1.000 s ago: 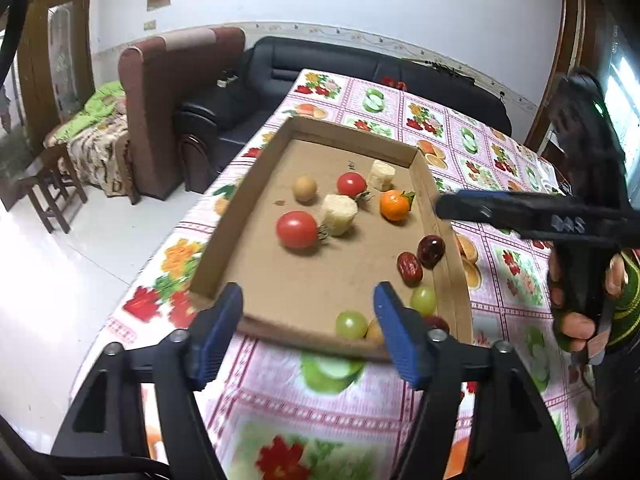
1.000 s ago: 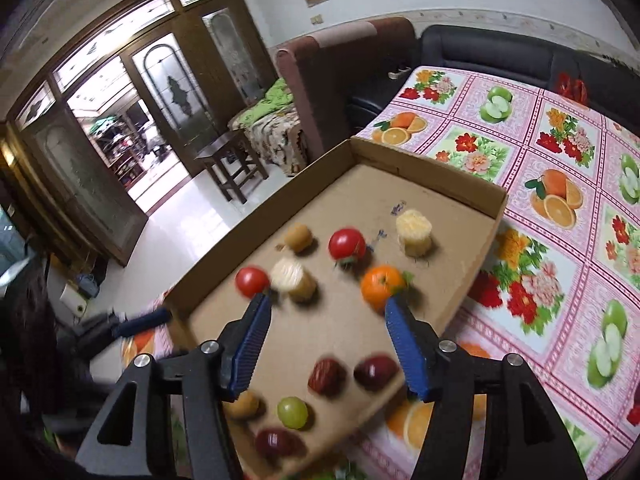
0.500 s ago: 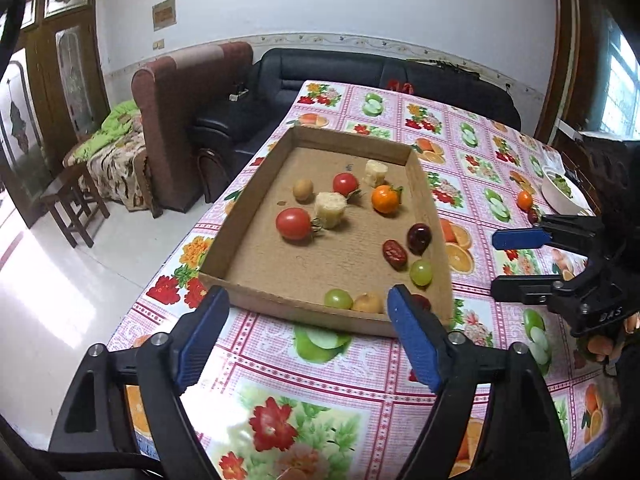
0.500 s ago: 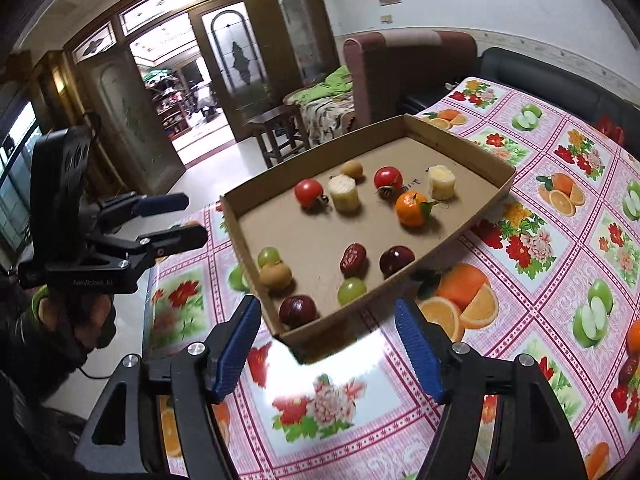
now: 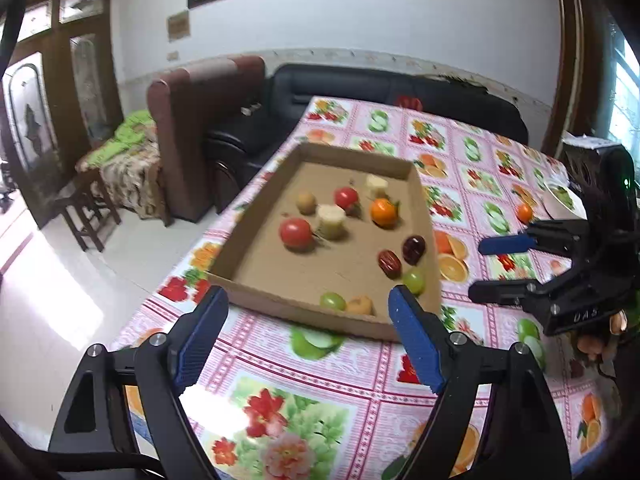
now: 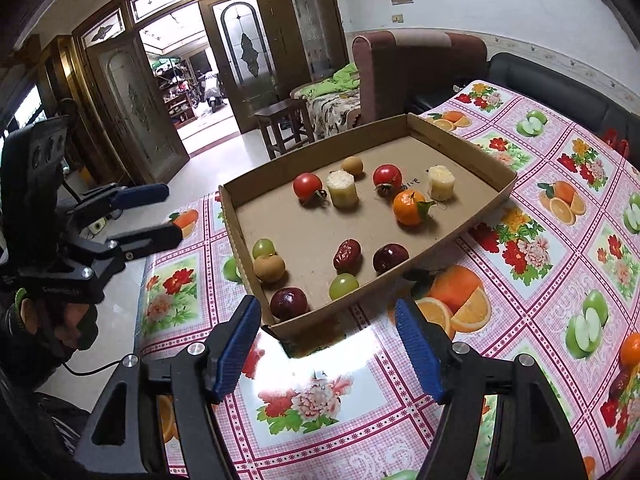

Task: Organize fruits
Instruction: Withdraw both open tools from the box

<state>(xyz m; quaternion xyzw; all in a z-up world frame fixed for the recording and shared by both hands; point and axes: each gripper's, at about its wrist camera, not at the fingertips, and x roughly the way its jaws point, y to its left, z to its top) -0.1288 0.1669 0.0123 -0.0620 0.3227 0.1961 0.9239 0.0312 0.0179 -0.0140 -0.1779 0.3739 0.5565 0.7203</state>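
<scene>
A shallow cardboard tray (image 5: pixel 256 224) (image 6: pixel 472 152) on the table holds several fruits: two red tomatoes (image 6: pixel 307 186), a tangerine (image 6: pixel 409 209), two pale cut cylinders (image 6: pixel 341 188), two green grapes (image 6: pixel 343 285), red dates (image 6: pixel 347 255), dark plums (image 6: pixel 289 303) and brown longans (image 6: pixel 269 268). My left gripper (image 5: pixel 308 344) is open and empty, held back from the tray's near edge. My right gripper (image 6: pixel 326 350) is open and empty, above the tablecloth just short of the tray's corner. Each gripper shows in the other's view (image 5: pixel 496 268) (image 6: pixel 156 214).
The table (image 6: pixel 540 264) has a pink fruit-print cloth. A loose tangerine (image 5: pixel 524 212) and a white dish (image 5: pixel 560 200) sit at the far right; more fruit (image 6: pixel 630 348) lies at the right edge. A sofa (image 5: pixel 360 88), armchair (image 5: pixel 192 120) and stool (image 5: pixel 84 216) stand beyond the table.
Both grippers have pulled back and up from the tray, which now looks smaller and farther. Both stay open and empty. The fruits have not moved.
</scene>
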